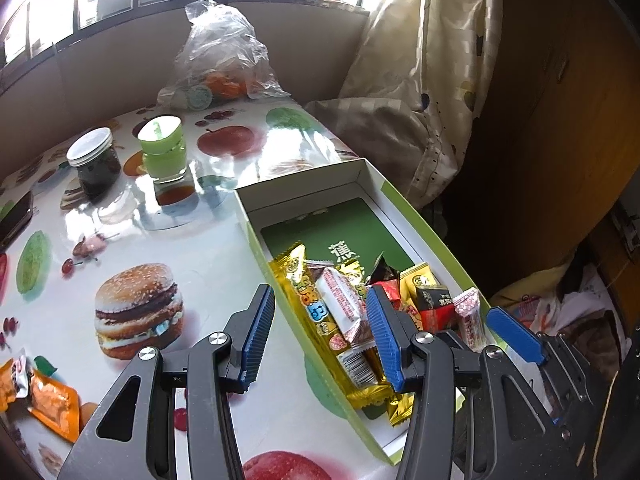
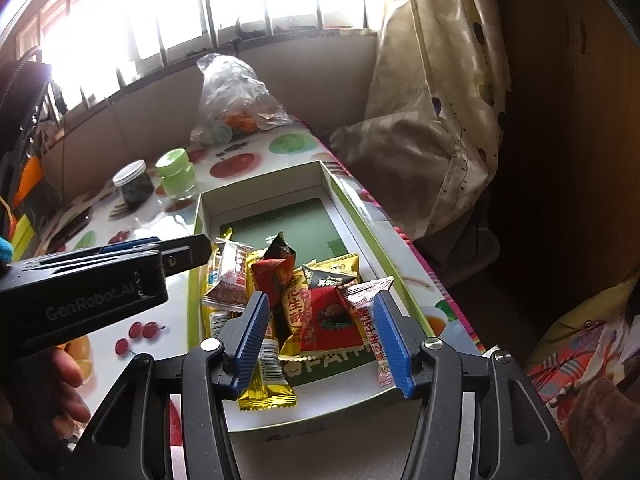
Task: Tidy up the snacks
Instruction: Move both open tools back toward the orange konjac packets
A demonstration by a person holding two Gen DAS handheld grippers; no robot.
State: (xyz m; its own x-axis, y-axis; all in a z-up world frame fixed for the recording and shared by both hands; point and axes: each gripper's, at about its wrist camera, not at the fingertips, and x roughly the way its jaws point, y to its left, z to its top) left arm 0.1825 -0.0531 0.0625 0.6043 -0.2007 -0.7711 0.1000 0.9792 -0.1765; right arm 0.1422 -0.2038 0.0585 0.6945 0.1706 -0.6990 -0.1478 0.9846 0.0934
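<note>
A shallow white-and-green box (image 1: 304, 178) (image 2: 264, 182) lies on the fruit-print table. Its near half holds a pile of wrapped snacks: a long gold bar (image 1: 308, 296), a white-and-red bar (image 1: 344, 296), a red packet (image 2: 328, 320) and a white-red packet (image 2: 366, 312). My left gripper (image 1: 320, 336) is open and straddles the box's left wall with nothing gripped. In the right wrist view the left gripper (image 2: 176, 254) reaches in from the left. My right gripper (image 2: 323, 336) is open just above the pile, and the white-red packet lies by its right pad. Orange snack packets (image 1: 44, 396) lie on the table at lower left.
A dark jar with a white lid (image 1: 94, 160), a green-lidded jar (image 1: 164, 148) and a clear plastic bag (image 1: 224, 52) stand toward the window. A phone (image 1: 16, 220) lies at the left edge. Curtain and bedding (image 1: 400, 112) hang past the table's right edge. A hand (image 2: 68, 372) holds the left gripper.
</note>
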